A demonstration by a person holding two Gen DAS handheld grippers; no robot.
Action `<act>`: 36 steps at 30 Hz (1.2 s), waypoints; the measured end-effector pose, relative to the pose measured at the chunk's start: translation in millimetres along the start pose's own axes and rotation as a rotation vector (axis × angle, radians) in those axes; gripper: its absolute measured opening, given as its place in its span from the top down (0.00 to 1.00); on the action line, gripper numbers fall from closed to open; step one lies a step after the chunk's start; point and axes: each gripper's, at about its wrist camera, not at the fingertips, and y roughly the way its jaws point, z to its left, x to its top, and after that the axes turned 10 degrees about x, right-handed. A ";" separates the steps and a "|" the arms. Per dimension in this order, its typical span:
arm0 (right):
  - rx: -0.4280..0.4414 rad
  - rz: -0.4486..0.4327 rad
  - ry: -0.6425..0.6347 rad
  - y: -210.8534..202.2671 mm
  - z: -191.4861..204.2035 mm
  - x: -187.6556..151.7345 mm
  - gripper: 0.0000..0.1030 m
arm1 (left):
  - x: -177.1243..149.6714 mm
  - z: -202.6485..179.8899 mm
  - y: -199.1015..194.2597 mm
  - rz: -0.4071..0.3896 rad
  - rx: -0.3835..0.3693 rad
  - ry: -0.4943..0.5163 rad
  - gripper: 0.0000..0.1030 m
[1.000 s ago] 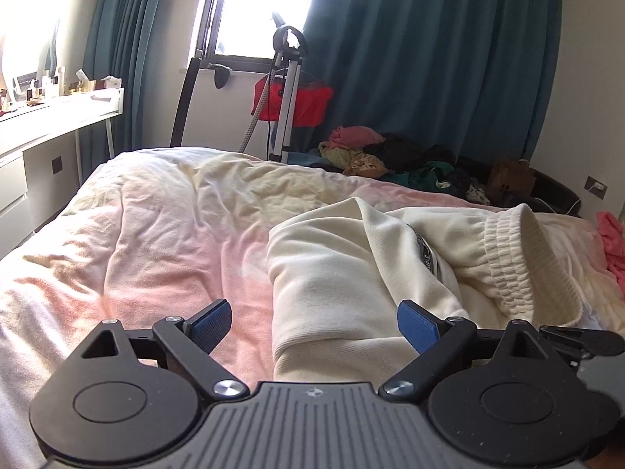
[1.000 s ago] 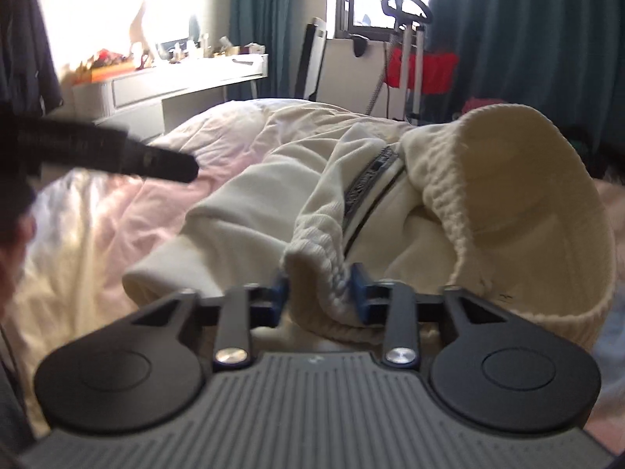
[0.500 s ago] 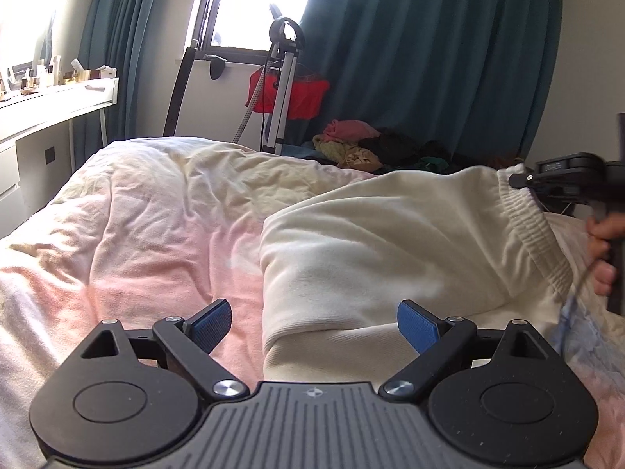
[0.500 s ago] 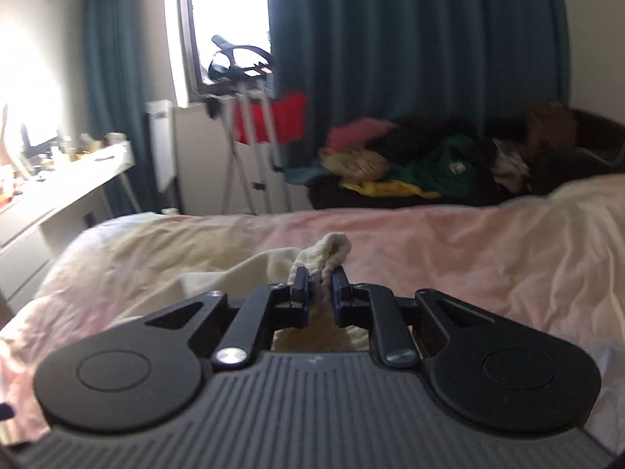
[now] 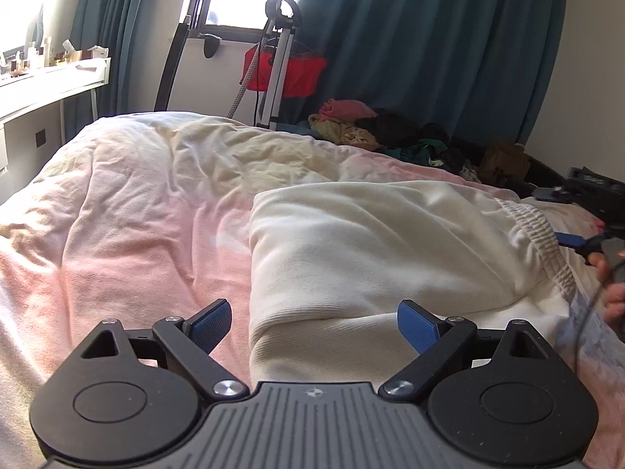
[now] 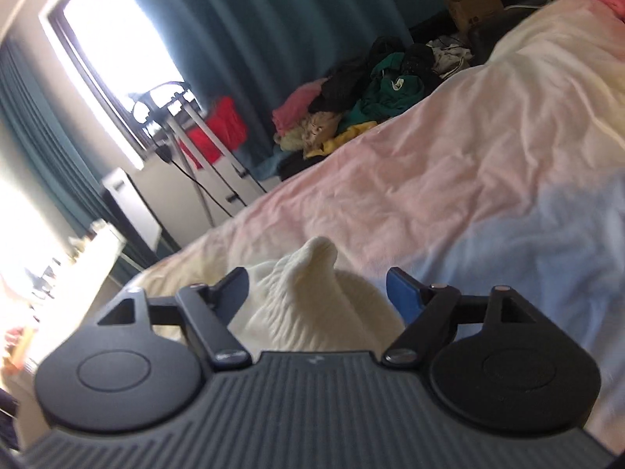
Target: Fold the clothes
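Observation:
A cream sweatshirt (image 5: 383,250) lies folded over on the pink duvet (image 5: 129,211), its ribbed hem (image 5: 543,234) at the right. My left gripper (image 5: 314,322) stands open low over the garment's near corner, which lies between the blue pads without being pinched. In the right wrist view my right gripper (image 6: 318,295) is open, and a peak of the ribbed cream cloth (image 6: 316,293) sits loose between its fingers. The right gripper's blue pad shows at the hem in the left wrist view, with a hand (image 5: 613,293) behind it.
A heap of coloured clothes (image 5: 375,125) lies beyond the bed under the teal curtain (image 5: 429,47). A metal stand with a red bag (image 5: 281,66) is by the window. A white desk (image 5: 50,86) runs along the left wall. A cardboard box (image 6: 472,0) sits far right.
The right gripper carried the ribbed hem over to the right, laid the sweatshirt flat, then opened and let go. The left gripper stayed open at the near corner.

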 end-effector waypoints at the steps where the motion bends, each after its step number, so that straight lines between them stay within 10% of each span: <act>1: 0.012 -0.001 0.032 -12.2 -1.5 -4.5 0.21 | -0.7 -1.1 -1.9 -0.006 -0.001 0.008 0.09; 11: -0.033 0.074 0.529 -59.3 -55.5 -87.0 0.18 | -16.6 -19.6 -37.3 -0.090 -0.010 0.085 0.07; 18: 0.068 -0.001 0.367 -34.1 -41.2 -87.2 0.48 | -30.0 -38.6 -47.0 -0.149 -0.031 0.162 0.06; 20: 0.060 0.012 0.321 -31.2 -36.2 -86.5 0.88 | -32.3 -39.5 -46.7 -0.151 -0.033 0.161 0.06; 28: 0.160 -0.129 0.339 -88.4 -22.9 -71.4 0.93 | -23.8 -12.5 -45.8 -0.122 -0.035 -0.013 0.06; 36: -0.017 -0.012 0.479 -93.4 -52.3 -114.1 0.93 | -16.6 11.0 -40.4 -0.068 -0.031 -0.139 0.06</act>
